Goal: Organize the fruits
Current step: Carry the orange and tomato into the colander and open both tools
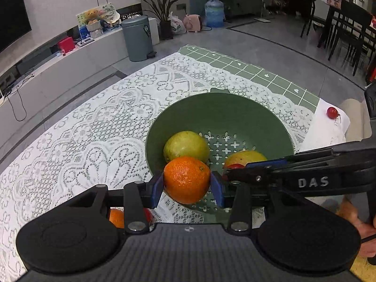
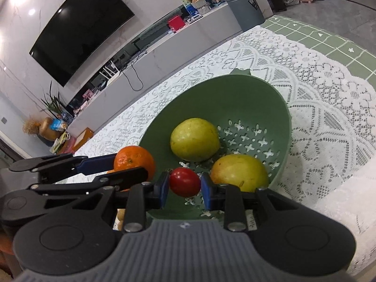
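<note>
Step in hand: the person is bringing two fruits to the green colander (image 1: 235, 108) at the same time; both are hanging over its near part and are not yet released.
Left gripper (image 1: 186, 183): its blue pads are pressing on both sides of an orange (image 1: 186, 179), so the jaws are standing partly open, only as wide as the fruit.
Right gripper (image 2: 185, 185): its pads are closing on a small red tomato (image 2: 185, 181); the jaws are standing narrow, as wide as this fruit.
Where the two fruits are: the orange is hanging over the near left rim of the colander, the tomato just beside it to the right, over the perforated bottom.
Colander contents: two yellow-green round fruits, maybe guavas or mangoes, are lying inside. One fruit (image 2: 195, 139) is resting on the left slope, the other fruit (image 2: 239, 172) on the near right side. The bottom with cross-shaped holes (image 2: 249, 141) between them is staying free.
Outside the colander: one more small red fruit (image 1: 332, 112) is lying on the white cloth (image 1: 329, 131) at the far right, well apart from the colander. Another orange (image 1: 116, 217) is partly showing below the left gripper.
Next move, as a judgement: each gripper probably needs to go a little lower toward the free bottom and then open gently, so the fruits are not dropping onto the ones already inside.
Table cover: a white lace cloth (image 1: 94, 129) is lying under the colander.
</note>
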A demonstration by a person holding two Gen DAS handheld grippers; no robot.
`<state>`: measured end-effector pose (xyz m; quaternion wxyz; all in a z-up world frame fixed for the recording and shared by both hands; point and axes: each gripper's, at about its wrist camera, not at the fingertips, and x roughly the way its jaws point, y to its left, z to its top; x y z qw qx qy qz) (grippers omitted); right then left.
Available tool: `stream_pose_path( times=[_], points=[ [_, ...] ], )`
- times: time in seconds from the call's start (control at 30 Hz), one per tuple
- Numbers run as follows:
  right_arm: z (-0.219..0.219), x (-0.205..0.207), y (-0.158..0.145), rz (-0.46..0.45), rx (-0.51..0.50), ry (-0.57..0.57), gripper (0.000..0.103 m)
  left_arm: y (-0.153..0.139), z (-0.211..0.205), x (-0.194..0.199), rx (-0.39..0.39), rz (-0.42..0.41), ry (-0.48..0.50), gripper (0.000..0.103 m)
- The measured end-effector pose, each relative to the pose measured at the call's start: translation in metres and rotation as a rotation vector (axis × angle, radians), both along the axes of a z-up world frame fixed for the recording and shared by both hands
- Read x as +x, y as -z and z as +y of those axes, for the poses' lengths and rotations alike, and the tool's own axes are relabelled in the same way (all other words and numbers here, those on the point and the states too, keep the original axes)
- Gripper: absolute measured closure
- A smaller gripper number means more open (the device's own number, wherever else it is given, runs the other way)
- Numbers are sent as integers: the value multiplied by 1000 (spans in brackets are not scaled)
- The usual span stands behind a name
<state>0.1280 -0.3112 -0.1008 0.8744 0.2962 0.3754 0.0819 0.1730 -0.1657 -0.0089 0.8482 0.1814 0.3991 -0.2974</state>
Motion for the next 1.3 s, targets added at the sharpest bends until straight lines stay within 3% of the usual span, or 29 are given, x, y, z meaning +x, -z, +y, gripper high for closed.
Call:
stream_pose_path(
  times=[0.13, 0.3, 0.4, 0.53, 0.77, 0.9, 1.07, 1.3],
  points=[
    [-9, -3, 1, -17, 60, 19, 63, 3, -5, 2, 36, -2, 28, 54],
    [-13, -5, 1, -29, 99, 36, 61, 10, -14, 5, 91, -3, 58, 54],
    [-22, -8, 3, -36, 142, 89, 54, 14, -23, 10, 127, 2, 55, 54],
    [-27, -10, 4, -44, 170, 109, 54, 20, -33, 16, 144, 43, 67, 54],
    [-28, -13, 3, -54, 178, 121, 53, 34, -50, 19, 263, 83, 77, 54],
    [-28, -13, 3, -57, 177, 119, 53, 40, -55, 23, 330, 72, 49, 54],
    [-28, -16, 3, -64, 173, 118, 52, 45, -63, 17, 399, 54, 92, 53],
    [-27, -14, 2, -69, 158, 115, 52, 39, -59, 15, 387, 63, 81, 48]
  ],
)
